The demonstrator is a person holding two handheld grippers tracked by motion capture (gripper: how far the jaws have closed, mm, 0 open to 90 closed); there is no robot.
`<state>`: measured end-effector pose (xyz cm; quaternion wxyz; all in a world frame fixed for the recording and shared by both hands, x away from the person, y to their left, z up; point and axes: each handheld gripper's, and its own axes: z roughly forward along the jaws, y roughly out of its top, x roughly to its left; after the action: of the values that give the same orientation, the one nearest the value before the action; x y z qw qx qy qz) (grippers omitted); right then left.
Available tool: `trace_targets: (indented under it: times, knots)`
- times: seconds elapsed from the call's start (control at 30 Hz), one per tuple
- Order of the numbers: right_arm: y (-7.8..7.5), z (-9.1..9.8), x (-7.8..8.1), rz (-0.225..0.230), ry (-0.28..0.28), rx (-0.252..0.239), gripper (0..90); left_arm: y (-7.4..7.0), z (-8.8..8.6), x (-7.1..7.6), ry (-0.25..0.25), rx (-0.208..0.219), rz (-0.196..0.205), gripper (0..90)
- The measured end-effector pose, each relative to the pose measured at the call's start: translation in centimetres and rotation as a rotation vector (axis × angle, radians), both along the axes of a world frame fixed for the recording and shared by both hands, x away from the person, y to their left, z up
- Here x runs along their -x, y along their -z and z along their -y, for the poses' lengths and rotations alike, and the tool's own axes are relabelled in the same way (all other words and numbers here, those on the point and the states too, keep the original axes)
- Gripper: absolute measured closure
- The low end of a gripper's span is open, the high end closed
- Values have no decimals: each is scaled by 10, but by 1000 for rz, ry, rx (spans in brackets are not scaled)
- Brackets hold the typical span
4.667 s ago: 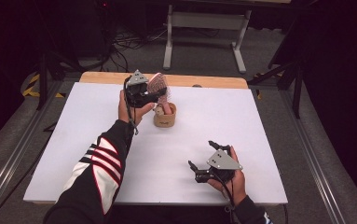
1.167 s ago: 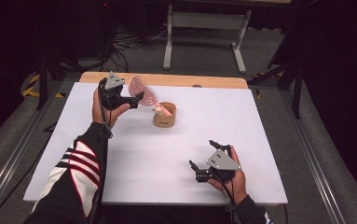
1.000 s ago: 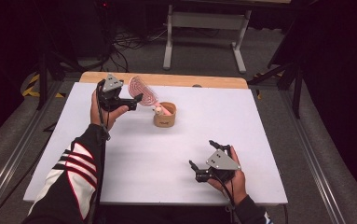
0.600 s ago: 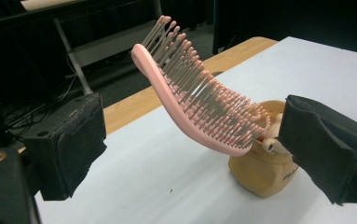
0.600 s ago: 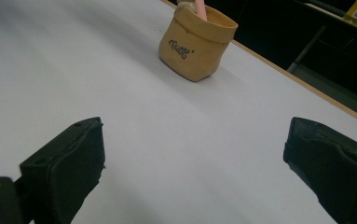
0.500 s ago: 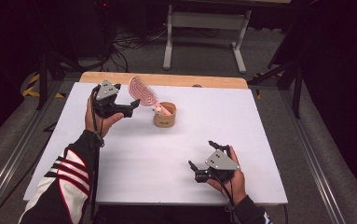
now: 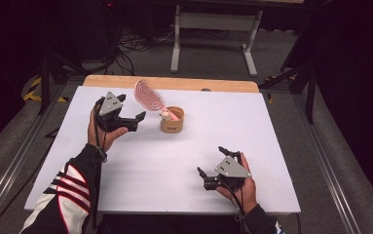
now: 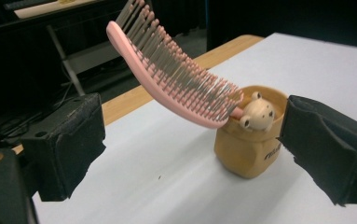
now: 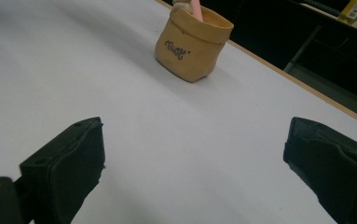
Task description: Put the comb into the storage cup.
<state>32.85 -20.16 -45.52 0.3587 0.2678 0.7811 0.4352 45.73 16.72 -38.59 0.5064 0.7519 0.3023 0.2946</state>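
A pink curved plastic hairbrush (image 8: 176, 79) leans handle-down in a small tan sack-shaped cup (image 8: 250, 140) (its bear-head ornament is plain in the left gripper view). The left gripper (image 7: 138, 117), jaws spread and empty, hangs just beside it; the right gripper (image 7: 201, 176), likewise released, rests well apart on the white table (image 7: 291, 146), before a dark room.

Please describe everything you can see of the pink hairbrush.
The pink hairbrush looks like plastic, with a curved, elongated head and rows of grey-pink bristles on its upper side. It stands tilted, handle down inside the small tan cup, its head leaning out past the rim toward the far left of the table. A small bear-shaped end piece shows at the cup's mouth. Nothing else touches it: the left gripper is open beside it, apart.
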Motion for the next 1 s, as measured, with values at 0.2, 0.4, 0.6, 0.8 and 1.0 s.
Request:
trace_targets:
  times: [0.2, 0.4, 0.6, 0.8, 1.0]
  knots:
    - [1, 0, 0, -3, -1, 0, 55, 8, 0, 9, 16, -10, 16, 74]
    - [1, -1, -1, -7, -1, 8, 55, 16, -2, 13, 13, -8, 19, 74]
    - [1, 0, -2, -7, 9, 4, 55, 21, 0, 17, 17, -11, 32, 75]
    - [1, 0, -1, -5, 9, 2, 55, 22, 4, 22, 31, -16, 47, 75]
    - [0, 1, -2, -1, 12, 1, 55, 26, 7, 25, 47, -16, 48, 74]
